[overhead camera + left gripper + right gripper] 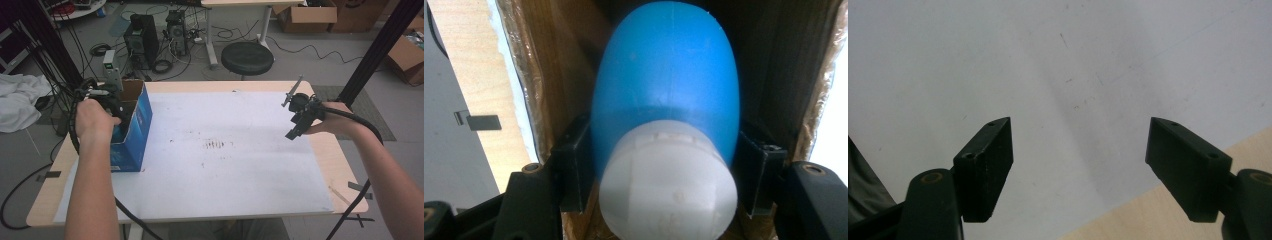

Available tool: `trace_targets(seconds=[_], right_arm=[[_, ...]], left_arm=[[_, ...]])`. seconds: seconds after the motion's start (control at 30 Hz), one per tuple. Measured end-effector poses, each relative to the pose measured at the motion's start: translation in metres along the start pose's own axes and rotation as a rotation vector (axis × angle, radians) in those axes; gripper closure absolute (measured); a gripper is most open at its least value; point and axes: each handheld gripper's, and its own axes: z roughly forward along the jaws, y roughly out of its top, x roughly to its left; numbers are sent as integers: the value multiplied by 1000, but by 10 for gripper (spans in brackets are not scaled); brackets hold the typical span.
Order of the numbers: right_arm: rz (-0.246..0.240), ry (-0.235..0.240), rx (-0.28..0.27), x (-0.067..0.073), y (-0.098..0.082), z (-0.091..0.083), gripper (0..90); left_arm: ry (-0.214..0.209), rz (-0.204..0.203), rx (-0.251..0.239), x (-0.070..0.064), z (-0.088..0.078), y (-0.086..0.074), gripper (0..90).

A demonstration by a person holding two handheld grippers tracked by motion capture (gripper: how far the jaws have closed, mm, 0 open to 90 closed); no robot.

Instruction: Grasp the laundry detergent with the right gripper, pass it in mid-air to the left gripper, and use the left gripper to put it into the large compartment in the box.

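A blue bottle [664, 80] with a white cap [669, 185] lies inside an open cardboard box whose brown inner walls [549, 60] rise on both sides of it. My left gripper [665, 155] is shut on the bottle just above the cap, one jaw against each side. From the high view that gripper [116, 114] reaches into the blue box [137, 127] at the table's left edge. My right gripper [295, 131] hangs over the right side of the white sheet [225, 150]. In the right gripper view it [1080, 145] stands open, with nothing between its jaws.
The wooden table edge [1148, 220] runs just beyond the white sheet [1048, 60]. Behind the table are a black stool [247, 57], computer towers [141, 40], cables and cardboard boxes [305, 15]. A black frame post [375, 55] rises at the right, and white cloth [20, 100] lies at the left.
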Motion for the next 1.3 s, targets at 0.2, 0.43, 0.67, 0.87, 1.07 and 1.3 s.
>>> trace_targets(seconds=[0.2,0.43,0.67,0.87,1.07,1.3], right_arm=[[1,-1,-1,0,-1,0,271],[1,1,-2,3,-1,-1,270],[6,0,-8,6,-1,-4,270],[3,2,-22,6,0,-5,270],[8,9,-28,6,4,-3,257],[6,11,-43,9,8,-5,245]], left_arm=[[1,-1,-1,0,0,0,378],[-10,2,8,-1,0,-1,369],[5,13,-15,0,-9,-6,284],[30,65,-73,-7,-39,-17,212],[40,177,-144,-36,-62,-21,161],[19,290,-191,-77,-59,-16,154]])
